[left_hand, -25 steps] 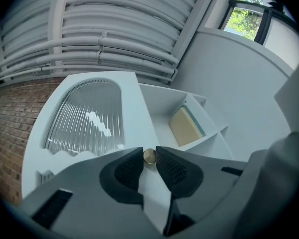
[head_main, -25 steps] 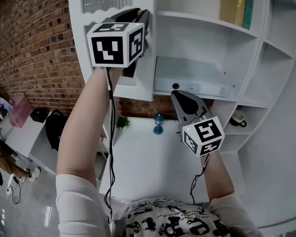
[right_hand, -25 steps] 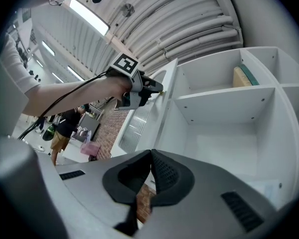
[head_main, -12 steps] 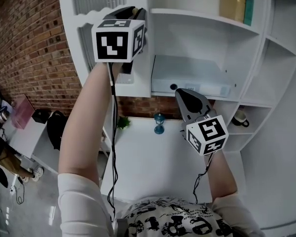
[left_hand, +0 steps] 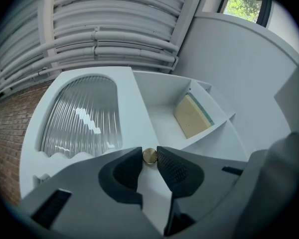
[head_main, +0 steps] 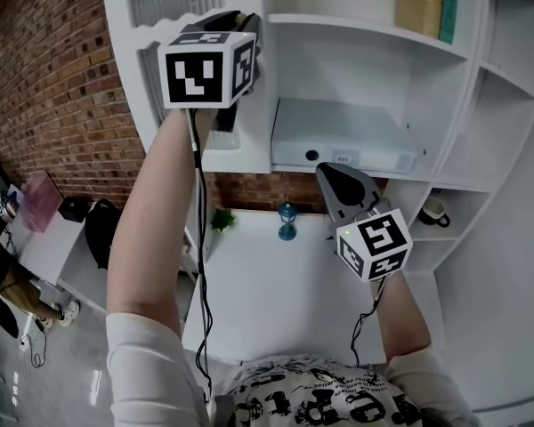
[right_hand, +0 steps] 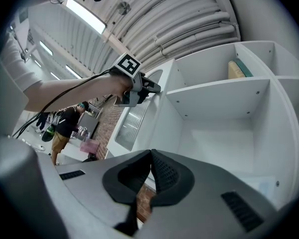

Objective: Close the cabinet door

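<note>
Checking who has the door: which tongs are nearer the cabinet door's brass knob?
Left. The left tongs grip the brass knob itself; the right tongs, shut and empty, hang lower and to the right, well clear.

The knob (left_hand: pixel 149 156) on the door (left_hand: pixel 82 118) sits between the jaws of your left gripper (left_hand: pixel 149 160). Right of the door, a book (left_hand: pixel 192 116) stands on the upper shelf (left_hand: pixel 162 129).

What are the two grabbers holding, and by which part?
The left gripper pinches the white ribbed-glass cabinet door by its small round brass knob. The right gripper, jaws together, holds nothing.
</note>
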Available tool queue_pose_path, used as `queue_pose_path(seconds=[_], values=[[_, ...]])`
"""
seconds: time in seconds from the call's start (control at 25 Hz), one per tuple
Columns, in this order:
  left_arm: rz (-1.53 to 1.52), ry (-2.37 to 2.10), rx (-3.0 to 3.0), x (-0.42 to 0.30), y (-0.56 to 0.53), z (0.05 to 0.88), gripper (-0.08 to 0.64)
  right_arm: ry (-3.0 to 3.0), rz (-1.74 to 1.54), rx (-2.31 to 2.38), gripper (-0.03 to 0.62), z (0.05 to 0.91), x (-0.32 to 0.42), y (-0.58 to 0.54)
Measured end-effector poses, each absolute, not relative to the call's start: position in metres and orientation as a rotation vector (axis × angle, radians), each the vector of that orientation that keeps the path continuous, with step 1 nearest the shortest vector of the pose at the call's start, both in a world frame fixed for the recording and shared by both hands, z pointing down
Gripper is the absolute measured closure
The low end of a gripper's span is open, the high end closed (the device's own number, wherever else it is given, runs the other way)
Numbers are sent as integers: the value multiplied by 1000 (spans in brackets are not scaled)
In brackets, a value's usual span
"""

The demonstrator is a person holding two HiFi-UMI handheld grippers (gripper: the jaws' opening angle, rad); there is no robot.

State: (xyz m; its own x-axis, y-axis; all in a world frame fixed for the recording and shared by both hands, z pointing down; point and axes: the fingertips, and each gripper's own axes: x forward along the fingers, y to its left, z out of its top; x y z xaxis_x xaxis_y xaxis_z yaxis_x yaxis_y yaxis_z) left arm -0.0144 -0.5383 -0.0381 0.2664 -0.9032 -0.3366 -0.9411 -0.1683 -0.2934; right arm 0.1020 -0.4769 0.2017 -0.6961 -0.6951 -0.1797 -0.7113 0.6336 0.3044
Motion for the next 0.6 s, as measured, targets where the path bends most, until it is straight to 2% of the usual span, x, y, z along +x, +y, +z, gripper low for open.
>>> queue_pose_path(seconds=[0.36,0.6], values=[[144,1669,-2111,-20,-517,-22,456,2804,548,-1235,578,216,99,-455],[162,1627,-2140,-25,-499,-5,535,2791,514,-1263,578,216,91,-447]])
